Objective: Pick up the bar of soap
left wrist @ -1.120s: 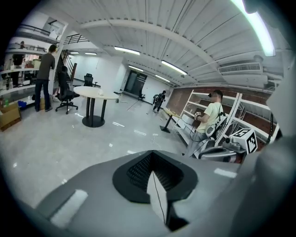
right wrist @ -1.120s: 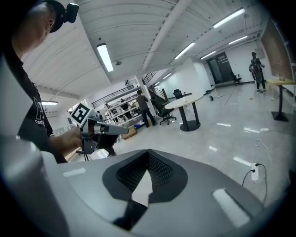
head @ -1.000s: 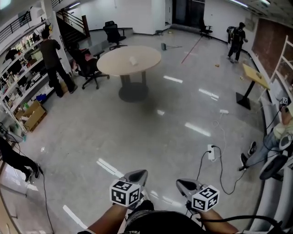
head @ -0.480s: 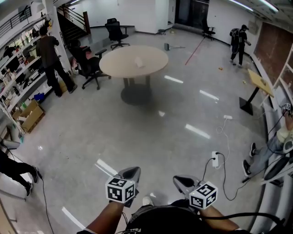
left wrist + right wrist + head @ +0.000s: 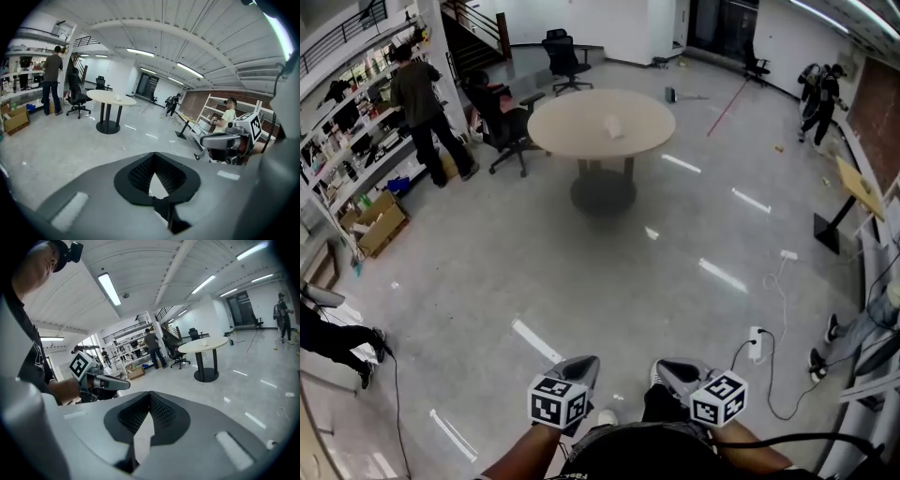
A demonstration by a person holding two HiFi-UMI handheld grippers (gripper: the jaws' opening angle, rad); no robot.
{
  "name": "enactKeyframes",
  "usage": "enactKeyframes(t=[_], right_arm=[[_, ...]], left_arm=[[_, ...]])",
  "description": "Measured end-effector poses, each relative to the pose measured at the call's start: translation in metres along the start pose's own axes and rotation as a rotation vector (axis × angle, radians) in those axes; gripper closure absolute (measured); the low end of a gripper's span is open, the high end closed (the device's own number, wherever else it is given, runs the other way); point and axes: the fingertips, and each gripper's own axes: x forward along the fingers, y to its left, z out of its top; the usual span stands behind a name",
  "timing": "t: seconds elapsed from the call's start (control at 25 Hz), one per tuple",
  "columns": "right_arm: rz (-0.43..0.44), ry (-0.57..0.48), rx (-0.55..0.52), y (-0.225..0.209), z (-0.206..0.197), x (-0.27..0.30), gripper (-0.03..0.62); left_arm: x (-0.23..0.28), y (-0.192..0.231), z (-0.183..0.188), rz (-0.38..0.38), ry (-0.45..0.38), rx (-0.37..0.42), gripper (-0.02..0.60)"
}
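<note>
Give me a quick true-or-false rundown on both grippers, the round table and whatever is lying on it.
1. The right gripper holds the soap. False: its jaws are shut on nothing.
2. The left gripper is shut and empty. True.
3. A small pale object, probably the soap, lies on the round table. True.
4. The table is right under the grippers. False: a broad stretch of floor lies between them.
5. Nobody stands at the shelves. False: a person stands there.
</note>
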Motion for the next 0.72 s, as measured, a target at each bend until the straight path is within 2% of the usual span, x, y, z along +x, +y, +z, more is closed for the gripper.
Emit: enactKeyframes(t=[0.28, 0.44, 0.72], right_arm=[[0.099, -0.017, -0.056, -0.054, 0.053, 0.033, 0.588], [0.123, -0.049, -0.073, -0.102, 0.087, 0.042, 0.588], [0.108, -0.046, -0.058, -0.198, 0.114, 0.023, 0.588]], left_arm=[[0.032, 0.019, 0.043, 0.106, -0.022, -0.018, 0.574], [0.08, 0.015, 0.077, 0.111, -0.011, 0.015, 0.574], [0.155, -0.011, 0.145, 0.112, -0.056, 0.058, 0.574]])
